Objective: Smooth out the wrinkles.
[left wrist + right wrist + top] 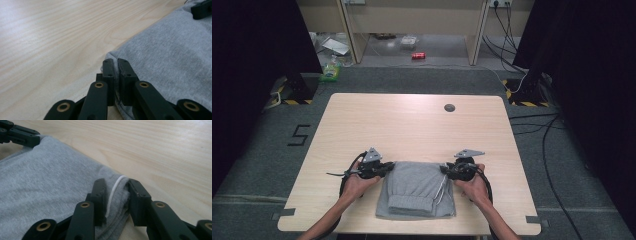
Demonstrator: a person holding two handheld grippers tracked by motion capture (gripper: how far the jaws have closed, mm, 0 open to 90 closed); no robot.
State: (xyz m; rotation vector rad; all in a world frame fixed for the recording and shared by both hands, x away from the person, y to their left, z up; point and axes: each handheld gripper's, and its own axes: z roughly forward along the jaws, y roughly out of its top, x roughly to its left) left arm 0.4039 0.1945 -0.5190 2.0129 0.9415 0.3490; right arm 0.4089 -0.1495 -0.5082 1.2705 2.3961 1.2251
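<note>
Grey sweatpants (416,189) look soft, light and floppy – best held at the far corners, where the left gripper (116,65) is pinched tight on one and the right gripper (116,188) clamps the bunched other.

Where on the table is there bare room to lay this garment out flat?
The table is bare from the grey garment to the far edge, apart from a small round grommet. Narrow strips flank the hands. The near edge is crowded: left gripper and right gripper hold the garment's corners.
</note>
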